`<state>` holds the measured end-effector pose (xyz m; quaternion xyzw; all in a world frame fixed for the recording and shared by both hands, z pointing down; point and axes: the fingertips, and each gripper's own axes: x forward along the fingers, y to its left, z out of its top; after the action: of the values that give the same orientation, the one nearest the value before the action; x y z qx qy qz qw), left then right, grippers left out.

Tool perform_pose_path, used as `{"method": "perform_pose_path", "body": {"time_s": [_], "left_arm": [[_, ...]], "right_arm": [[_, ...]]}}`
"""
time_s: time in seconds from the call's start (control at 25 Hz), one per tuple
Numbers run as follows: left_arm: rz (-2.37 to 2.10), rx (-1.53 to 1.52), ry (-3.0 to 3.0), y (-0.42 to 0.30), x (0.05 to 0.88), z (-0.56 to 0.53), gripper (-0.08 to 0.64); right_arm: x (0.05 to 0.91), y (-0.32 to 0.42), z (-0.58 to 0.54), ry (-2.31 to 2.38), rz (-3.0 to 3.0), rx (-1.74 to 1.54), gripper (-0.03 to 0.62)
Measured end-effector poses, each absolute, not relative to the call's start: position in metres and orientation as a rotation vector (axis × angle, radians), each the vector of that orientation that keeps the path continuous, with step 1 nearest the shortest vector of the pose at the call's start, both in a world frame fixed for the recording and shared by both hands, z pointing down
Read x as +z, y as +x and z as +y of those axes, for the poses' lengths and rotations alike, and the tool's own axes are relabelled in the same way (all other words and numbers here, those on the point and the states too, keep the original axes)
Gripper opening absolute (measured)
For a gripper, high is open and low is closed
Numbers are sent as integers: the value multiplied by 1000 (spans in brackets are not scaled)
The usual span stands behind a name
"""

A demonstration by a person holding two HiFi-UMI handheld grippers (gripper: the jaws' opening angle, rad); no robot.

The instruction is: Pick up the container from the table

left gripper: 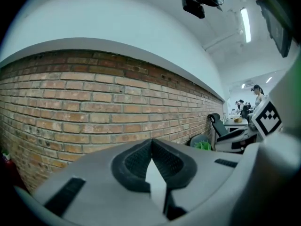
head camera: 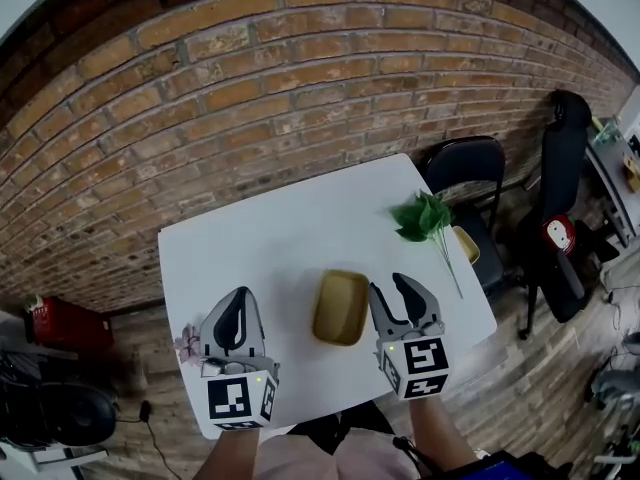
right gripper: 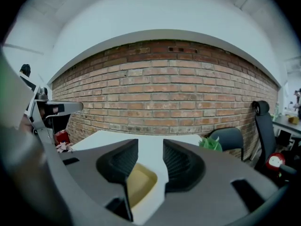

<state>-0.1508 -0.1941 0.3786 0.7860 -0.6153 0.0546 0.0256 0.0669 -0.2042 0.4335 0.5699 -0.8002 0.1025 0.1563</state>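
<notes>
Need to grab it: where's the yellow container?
The container sits on the white table in the head view, between the left gripper and right gripper.

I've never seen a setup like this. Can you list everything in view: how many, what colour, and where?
Table: one, white, in front of the wall.
Container: one, mustard yellow, near middle of the table, between the two grippers.
Leafy sprig: one, green, on the table's right side.
Flower: one, pink, at the table's left edge.
Small yellow thing: one, at the table's right edge; too small to identify.
Chairs: two, black, right of the table.
Box: one, red, on the floor at left.
Brick wall: one, reddish brown, behind the table.
Left gripper: one, grey and black, fingers together, holding nothing.
Right gripper: one, grey and black, fingers apart, beside the container, holding nothing.
</notes>
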Motion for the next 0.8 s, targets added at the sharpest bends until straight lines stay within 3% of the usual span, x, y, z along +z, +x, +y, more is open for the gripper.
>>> {"method": "perform_pose_path", "body": {"time_s": [0.8], "left_arm": [[-1827,396,2319,-160,460,-198,9]], "right_arm": [[558,64,-193,1564,-2115,620,173]]}}
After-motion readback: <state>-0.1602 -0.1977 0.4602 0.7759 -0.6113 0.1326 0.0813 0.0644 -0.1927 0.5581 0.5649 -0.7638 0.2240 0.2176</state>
